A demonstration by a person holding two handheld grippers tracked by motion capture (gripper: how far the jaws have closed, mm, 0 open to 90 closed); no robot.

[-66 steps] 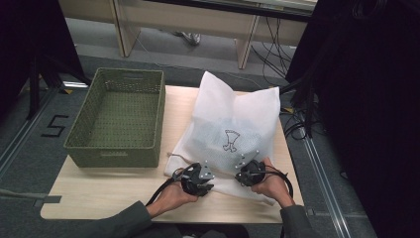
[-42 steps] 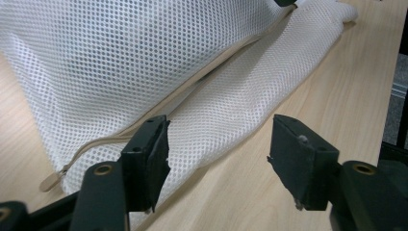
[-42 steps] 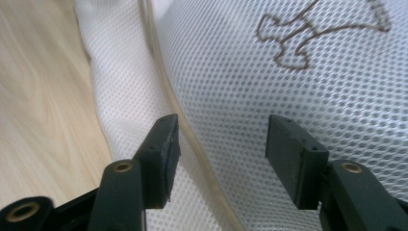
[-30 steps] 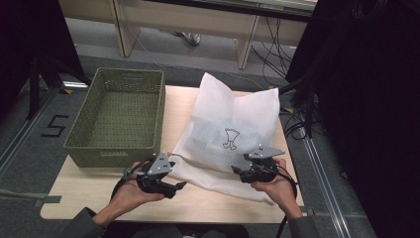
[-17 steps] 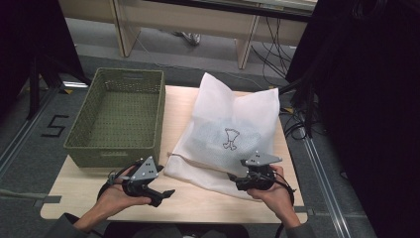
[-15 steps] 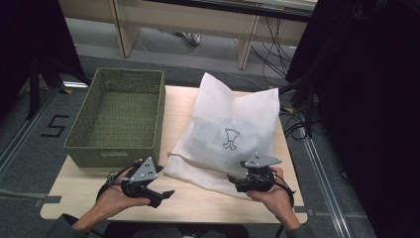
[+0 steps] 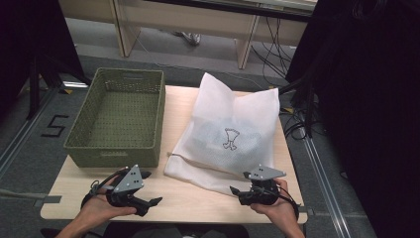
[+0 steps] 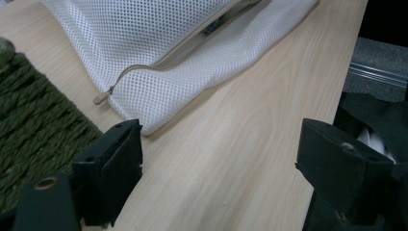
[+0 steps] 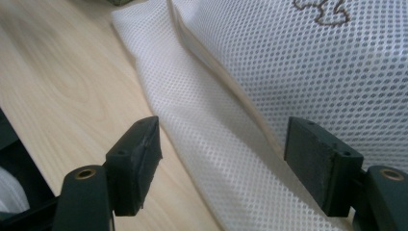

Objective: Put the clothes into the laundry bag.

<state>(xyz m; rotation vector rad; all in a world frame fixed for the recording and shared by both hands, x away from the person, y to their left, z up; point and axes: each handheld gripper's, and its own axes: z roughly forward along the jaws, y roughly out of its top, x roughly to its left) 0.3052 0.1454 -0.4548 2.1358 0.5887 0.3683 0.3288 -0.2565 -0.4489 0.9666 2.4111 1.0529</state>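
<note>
Mesh bag [image 7: 230, 136] lay flat on the tabletop [image 7: 188, 196], right of centre, mouth edge at 6 o'clock toward the person; zip [image 8: 159, 60] ran along that edge, pull tab at its 9 o'clock end.

Left gripper [image 7: 148, 202] sat at 7 o'clock of the bag, jaws wide, holding nothing; right gripper [image 7: 236, 191] at the bag's 5 o'clock corner, jaws wide, straddling the hem [image 9: 226, 144] but not touching it.

Risks, judged: mesh is thin and limp, so a pinch may catch one layer alone or slip off; a pull on the zip without the other side anchored would likely drag the whole bag across the wood.

Containers: bag held a pale, dim shape, not identifiable; woven basket [image 7: 119, 148] at 9 o'clock of the bag, just beside it, looked empty.
</note>
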